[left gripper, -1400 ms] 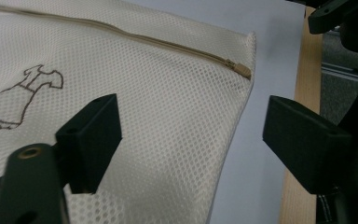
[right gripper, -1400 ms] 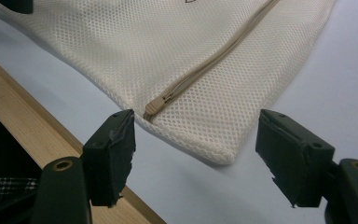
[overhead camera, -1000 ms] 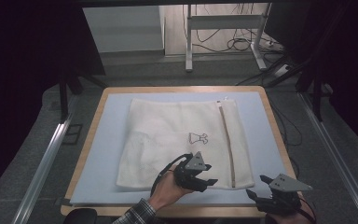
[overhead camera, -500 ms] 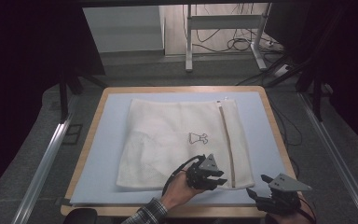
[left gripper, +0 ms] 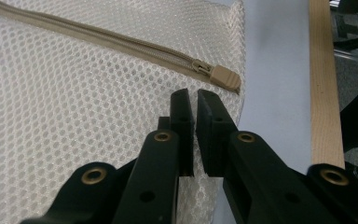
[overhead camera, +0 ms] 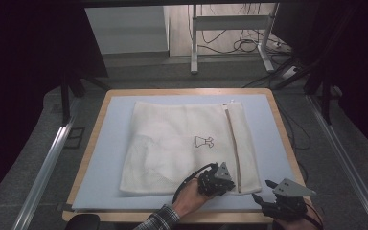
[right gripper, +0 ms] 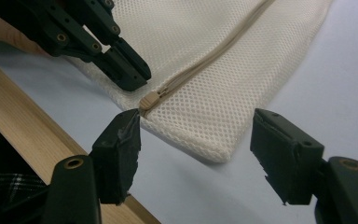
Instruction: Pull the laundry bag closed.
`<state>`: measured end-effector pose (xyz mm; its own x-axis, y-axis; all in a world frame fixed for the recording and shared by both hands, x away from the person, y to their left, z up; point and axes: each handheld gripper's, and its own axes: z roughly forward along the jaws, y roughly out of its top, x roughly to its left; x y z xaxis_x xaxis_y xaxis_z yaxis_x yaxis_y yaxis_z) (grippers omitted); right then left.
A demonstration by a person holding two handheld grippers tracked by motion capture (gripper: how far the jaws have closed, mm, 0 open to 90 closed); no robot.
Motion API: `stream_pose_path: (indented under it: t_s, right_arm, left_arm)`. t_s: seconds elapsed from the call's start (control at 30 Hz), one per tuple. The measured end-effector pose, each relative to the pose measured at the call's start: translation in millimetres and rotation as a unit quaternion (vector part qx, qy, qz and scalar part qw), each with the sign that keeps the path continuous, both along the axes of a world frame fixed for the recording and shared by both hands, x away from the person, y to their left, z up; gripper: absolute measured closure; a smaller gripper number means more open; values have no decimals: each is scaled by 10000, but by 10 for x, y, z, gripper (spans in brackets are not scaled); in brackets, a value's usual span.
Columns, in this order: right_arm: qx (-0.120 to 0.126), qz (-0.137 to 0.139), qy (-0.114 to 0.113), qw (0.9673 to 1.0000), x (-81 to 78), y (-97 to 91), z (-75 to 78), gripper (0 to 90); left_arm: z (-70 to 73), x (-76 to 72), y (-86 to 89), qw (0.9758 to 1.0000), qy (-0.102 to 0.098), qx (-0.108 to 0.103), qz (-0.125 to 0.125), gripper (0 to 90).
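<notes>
I see the wood-edged counter with its pale blue mat carrying the white mesh laundry bag, which lies flat in the middle of it, with a small black dress print on top. The bag's beige zipper runs along its right side towards me and ends in a tan zipper pull close to the near right corner. My left gripper sits low on the mesh just short of that pull; its jaws have just been closing and now stand almost together, with no fabric visibly caught between them. My right gripper hovers over the bag's corner with jaws apart, the left one just beside the pull, gripping nothing.
</notes>
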<state>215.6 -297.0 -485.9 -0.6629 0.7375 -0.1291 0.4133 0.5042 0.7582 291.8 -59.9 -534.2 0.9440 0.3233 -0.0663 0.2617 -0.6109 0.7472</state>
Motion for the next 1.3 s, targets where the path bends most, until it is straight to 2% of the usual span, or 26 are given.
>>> stream_pose_path:
  t_s: [0.3, 0.57, 0.93, 1.03, 1.23, 1.3]
  right_arm:
    - [-305, 418, 37, 9987, 87, 149, -43, 403]
    - [-422, 670, 104, 9968, 213, 285, -95, 376]
    - [-800, 904, 172, 9925, 358, 440, -198, 351]
    - [-911, 960, 130, 9911, 374, 466, -211, 355]
    - [-1115, 978, 78, 9889, 400, 480, -220, 422]
    - [-1164, 1012, 15, 9880, 384, 482, -192, 484]
  left_arm:
    - [-24, -7, 20, 10000, -10, -75, 27, 859]
    - [-34, 0, 26, 9999, 50, -158, 45, 854]
    - [-34, 14, 37, 9998, 111, -157, 19, 849]
    - [-41, 7, 28, 9995, 175, -258, 81, 849]
    - [-38, 12, 32, 9995, 195, -240, 76, 848]
    - [-39, 12, 32, 9994, 210, -259, 89, 848]
